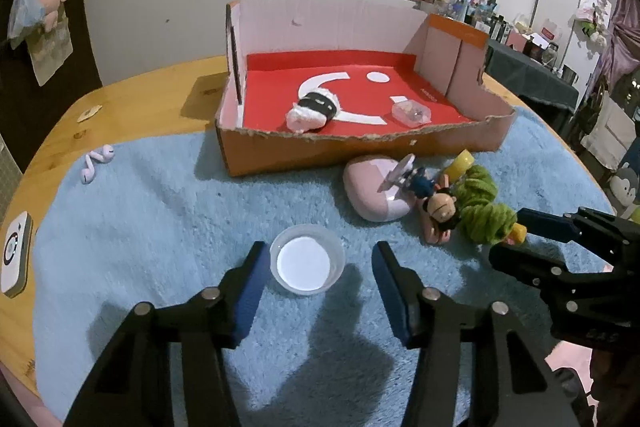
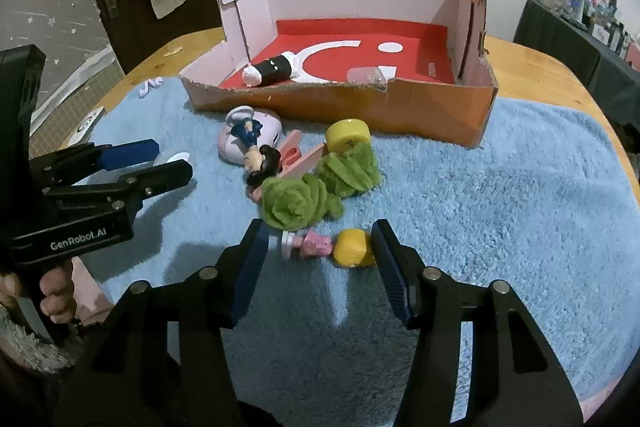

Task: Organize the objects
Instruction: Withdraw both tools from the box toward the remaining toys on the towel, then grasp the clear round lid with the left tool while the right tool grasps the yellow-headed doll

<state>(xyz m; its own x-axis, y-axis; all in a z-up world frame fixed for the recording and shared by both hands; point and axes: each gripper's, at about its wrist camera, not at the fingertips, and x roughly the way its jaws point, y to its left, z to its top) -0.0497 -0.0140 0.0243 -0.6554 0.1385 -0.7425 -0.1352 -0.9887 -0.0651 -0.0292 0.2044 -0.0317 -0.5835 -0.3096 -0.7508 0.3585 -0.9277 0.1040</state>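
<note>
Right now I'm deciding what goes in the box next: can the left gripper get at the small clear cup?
Probably yes: the small clear cup sits between the left gripper's spread fingers on the blue towel, nothing blocking.

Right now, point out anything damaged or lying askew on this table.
The cardboard box has a ragged, torn front edge. On the blue towel, the yellow-haired doll lies on its side, and the dark-haired figurine is toppled in a heap with green yarn.

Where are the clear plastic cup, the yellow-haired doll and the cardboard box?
clear plastic cup [image 1: 306, 261], left wrist view, white bottom.
yellow-haired doll [image 2: 352, 247], right wrist view, yellow head.
cardboard box [image 2: 340, 107], right wrist view, front wall.
</note>
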